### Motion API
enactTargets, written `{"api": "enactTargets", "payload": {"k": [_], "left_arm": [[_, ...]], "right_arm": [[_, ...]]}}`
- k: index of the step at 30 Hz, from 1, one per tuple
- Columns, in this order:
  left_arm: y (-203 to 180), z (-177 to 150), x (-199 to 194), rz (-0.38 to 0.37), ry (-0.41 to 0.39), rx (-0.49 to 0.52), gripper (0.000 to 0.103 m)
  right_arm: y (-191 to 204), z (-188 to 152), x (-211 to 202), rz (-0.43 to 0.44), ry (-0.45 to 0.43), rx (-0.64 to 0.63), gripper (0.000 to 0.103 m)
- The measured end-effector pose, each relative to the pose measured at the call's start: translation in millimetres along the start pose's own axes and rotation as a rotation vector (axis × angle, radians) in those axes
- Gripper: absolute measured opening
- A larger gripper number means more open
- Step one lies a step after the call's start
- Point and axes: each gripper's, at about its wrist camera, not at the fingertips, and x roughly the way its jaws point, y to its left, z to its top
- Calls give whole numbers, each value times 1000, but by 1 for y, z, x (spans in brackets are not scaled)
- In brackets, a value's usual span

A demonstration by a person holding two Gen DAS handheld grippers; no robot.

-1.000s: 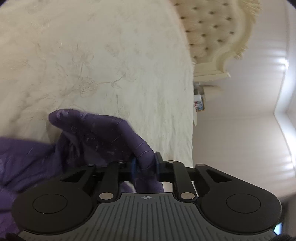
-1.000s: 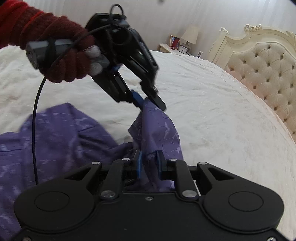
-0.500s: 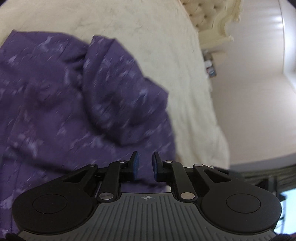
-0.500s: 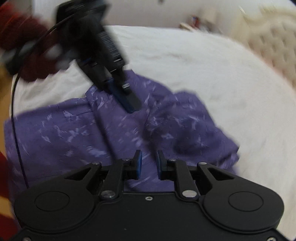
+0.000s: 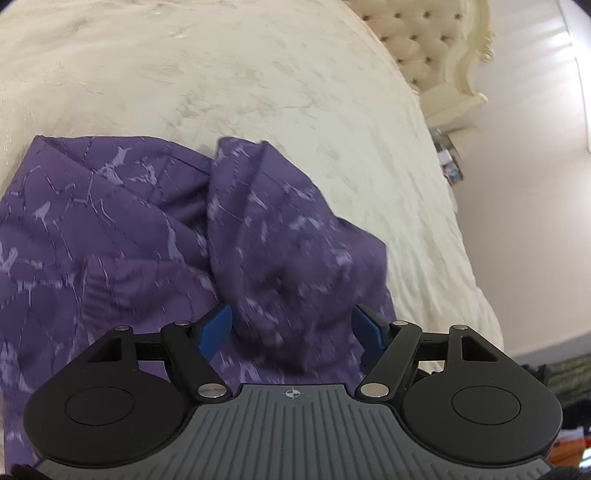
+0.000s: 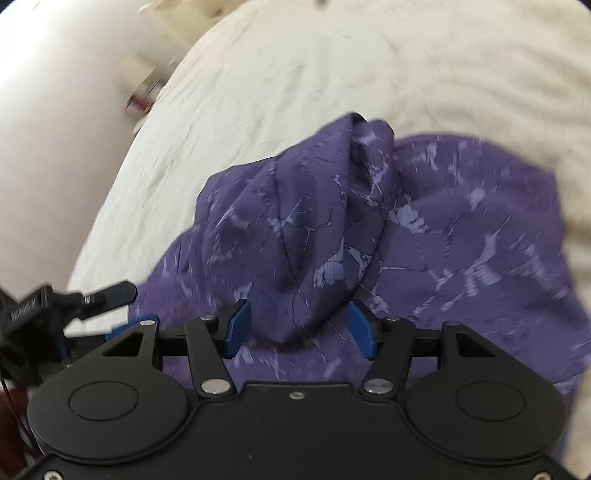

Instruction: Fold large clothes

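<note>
Left gripper (image 5: 291, 328): jaws have just been opening and stand wide apart; a raised hump of purple cloth bulges up between the blue pads (image 5: 216, 326), but they do not press on it. Its black fingers also show at the left edge of the right wrist view (image 6: 110, 293).
Right gripper (image 6: 299, 328): jaws have likewise just been opening and stand well apart; a fold of the same cloth sits between the pads (image 6: 236, 325) with a gap at either side, so nothing is clamped.
Bed (image 5: 258, 74): a cream bedspread with a faint raised pattern fills the far and right parts of the left wrist view; the garment lies on it.
Purple garment (image 5: 110, 236): dark purple with paler marbled streaks, spread over the near left part of the bed, with one rumpled ridge running away from the grippers; blurred in places.
Headboard (image 5: 424, 33): cream, button-tufted, with a carved frame, at the far right.
Wall (image 5: 535, 184): pale, plain, to the right beyond the bed's edge.
Small items (image 5: 448, 162): on a stand beside the headboard, too small to tell apart.
</note>
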Motion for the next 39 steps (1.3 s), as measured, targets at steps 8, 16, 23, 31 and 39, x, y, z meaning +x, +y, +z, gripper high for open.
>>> {"api": "enactTargets", "payload": {"k": [8, 16, 23, 31, 39], "left_arm": [[21, 10, 25, 34, 22, -36, 72], [36, 8, 39, -5, -6, -168, 71], [13, 15, 20, -123, -59, -155, 1], [-32, -30, -49, -143, -71, 58, 2], [0, -97, -12, 66, 64, 157, 7]], "right_arm": [[-16, 6, 47, 8, 38, 211, 17], [-4, 17, 13, 103, 14, 180, 12], [4, 26, -11, 75, -20, 91, 12], [14, 8, -64, 108, -48, -3, 12], [-9, -43, -21, -83, 103, -86, 16]]}}
